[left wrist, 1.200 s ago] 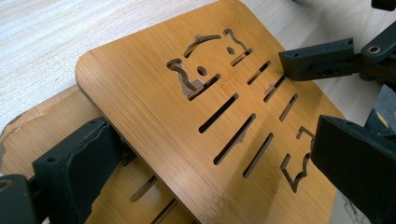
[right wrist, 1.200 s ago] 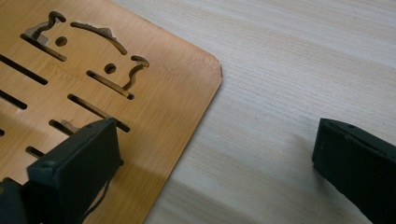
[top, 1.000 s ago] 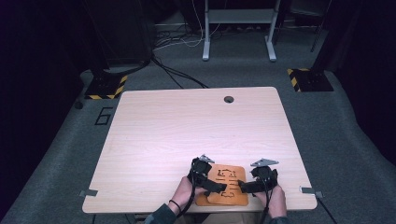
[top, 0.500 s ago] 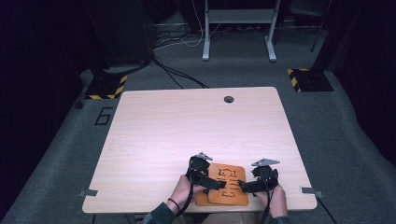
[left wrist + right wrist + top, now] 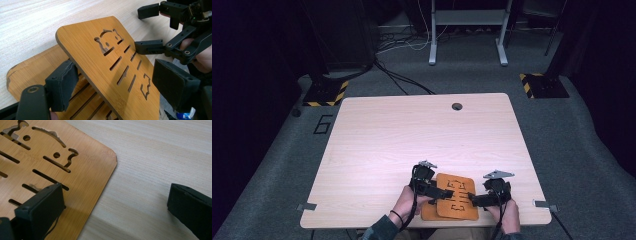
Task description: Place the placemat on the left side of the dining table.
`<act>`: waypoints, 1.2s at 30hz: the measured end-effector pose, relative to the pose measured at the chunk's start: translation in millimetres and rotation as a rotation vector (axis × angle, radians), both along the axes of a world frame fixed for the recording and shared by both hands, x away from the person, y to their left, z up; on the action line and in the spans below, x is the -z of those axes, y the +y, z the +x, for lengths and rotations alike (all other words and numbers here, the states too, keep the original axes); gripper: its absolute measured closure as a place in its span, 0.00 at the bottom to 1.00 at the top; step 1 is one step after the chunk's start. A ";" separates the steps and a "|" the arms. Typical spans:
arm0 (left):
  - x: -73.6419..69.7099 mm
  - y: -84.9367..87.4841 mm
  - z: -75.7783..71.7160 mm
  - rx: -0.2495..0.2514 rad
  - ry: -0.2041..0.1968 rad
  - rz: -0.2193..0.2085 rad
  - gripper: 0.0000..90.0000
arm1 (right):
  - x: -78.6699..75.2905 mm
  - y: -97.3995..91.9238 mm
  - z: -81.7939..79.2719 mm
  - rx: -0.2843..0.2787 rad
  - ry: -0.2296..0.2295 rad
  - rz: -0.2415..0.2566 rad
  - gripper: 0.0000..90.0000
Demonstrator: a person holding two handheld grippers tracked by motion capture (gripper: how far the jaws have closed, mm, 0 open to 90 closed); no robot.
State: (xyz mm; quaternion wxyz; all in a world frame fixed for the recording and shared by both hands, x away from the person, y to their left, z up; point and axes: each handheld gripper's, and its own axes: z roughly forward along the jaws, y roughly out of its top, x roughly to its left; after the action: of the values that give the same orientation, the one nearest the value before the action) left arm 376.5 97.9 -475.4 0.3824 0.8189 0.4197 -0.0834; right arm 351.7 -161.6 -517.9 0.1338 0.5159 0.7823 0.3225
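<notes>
Left gripper view shows the top board (image 5: 100, 62), thin, stiff and light, between the left gripper's (image 5: 120, 82) jaws, which have just been closing on its edges but don't yet pinch it, best held there, while the right gripper's (image 5: 117, 212) jaws stand wide.

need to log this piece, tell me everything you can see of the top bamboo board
The top bamboo board is a thin orange-brown panel with rounded corners, cut through with parallel slots and an animal-shaped outline. It lies tilted across a second slotted board on the table's near edge. The left gripper straddles its edge; whether the pads press it is unclear. The right gripper has one pad over it.
</notes>
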 end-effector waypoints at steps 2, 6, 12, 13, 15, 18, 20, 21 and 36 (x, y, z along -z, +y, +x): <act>-1.1 -0.4 -0.4 -0.006 0.001 -0.008 0.25 | -0.2 -0.4 -0.7 -0.002 0.006 0.006 0.00; -4.1 -0.5 -0.4 -0.002 0.005 -0.011 0.25 | 0.0 -1.5 -1.5 0.007 0.005 0.014 0.00; -11.0 -2.6 -1.4 -0.001 0.000 -0.023 0.26 | 0.8 -5.4 -1.5 -0.011 -0.008 0.017 0.00; -12.4 -3.1 -1.4 -0.001 0.001 -0.021 0.26 | 0.8 -5.4 -1.5 -0.011 -0.008 0.017 0.00; -15.4 -4.2 -1.0 0.007 0.002 -0.019 0.26 | 1.1 -6.1 -1.5 -0.008 -0.011 0.022 0.00; -20.5 -6.7 0.0 0.012 0.008 -0.019 0.27 | 1.1 -7.6 -2.9 0.002 -0.008 0.039 0.00; -24.5 -9.1 0.3 0.014 0.007 -0.019 0.27 | 1.5 -9.0 -3.3 0.006 -0.012 0.049 0.00; -26.5 -10.5 0.5 0.018 0.000 -0.015 0.27 | 2.0 -9.9 -3.2 0.004 -0.022 0.049 0.00; -44.9 -34.9 -1.7 0.050 0.003 0.016 0.26 | 7.8 -19.0 -9.4 0.006 -0.082 0.121 0.01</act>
State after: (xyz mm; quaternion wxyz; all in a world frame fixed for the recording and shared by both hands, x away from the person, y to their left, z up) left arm 374.9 63.0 -430.5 0.3730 0.8321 0.4002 -0.0909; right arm 342.3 -180.6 -525.7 0.1351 0.5119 0.7535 0.3897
